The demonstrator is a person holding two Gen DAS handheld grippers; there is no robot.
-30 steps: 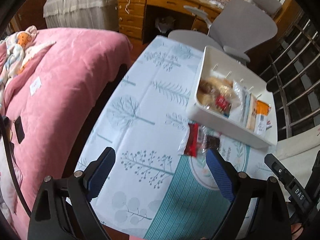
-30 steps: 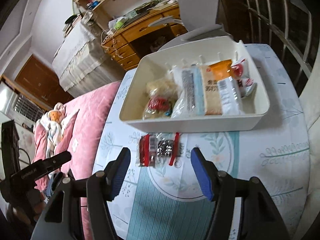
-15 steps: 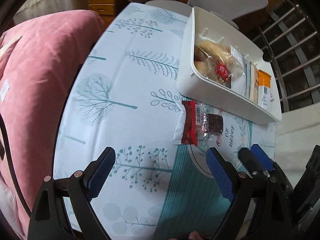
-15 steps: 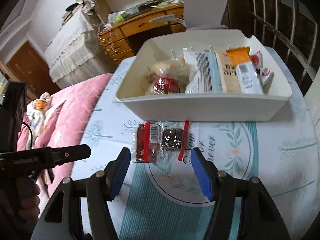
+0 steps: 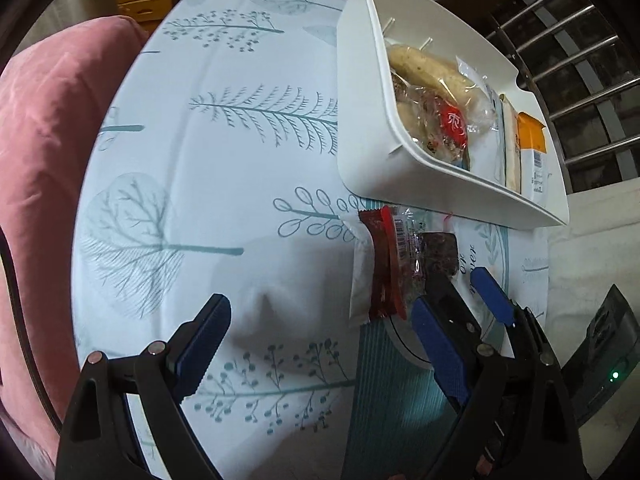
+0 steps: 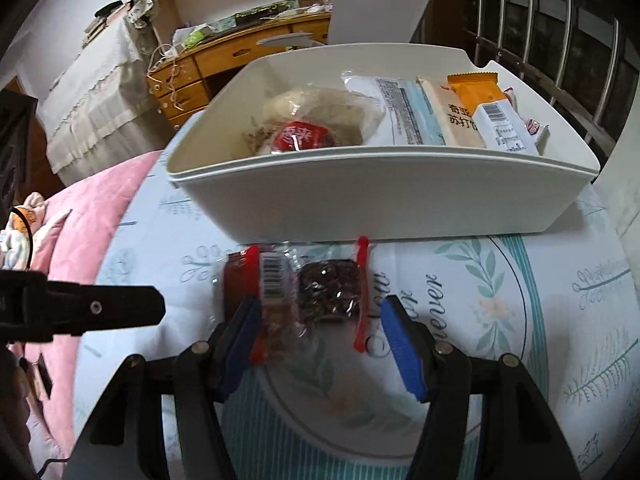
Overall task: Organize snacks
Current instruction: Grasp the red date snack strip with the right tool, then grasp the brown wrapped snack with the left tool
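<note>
A clear snack packet (image 6: 296,292) with red stripes lies flat on the tree-print tablecloth (image 5: 224,184), just in front of the white bin (image 6: 384,208). The right gripper (image 6: 316,344) is spread apart, 1 blue finger on each side of the packet – not squeezing it. The left gripper (image 5: 320,344) gapes wide over bare cloth, holding nothing. The bin already holds other wrapped snacks (image 6: 404,116) – bread, crackers.

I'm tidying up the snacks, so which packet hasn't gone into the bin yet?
The clear packet with red ends, lying flat on the tablecloth just in front of the white bin. Every other packet is inside the bin; this one sits between the right gripper fingers.
</note>
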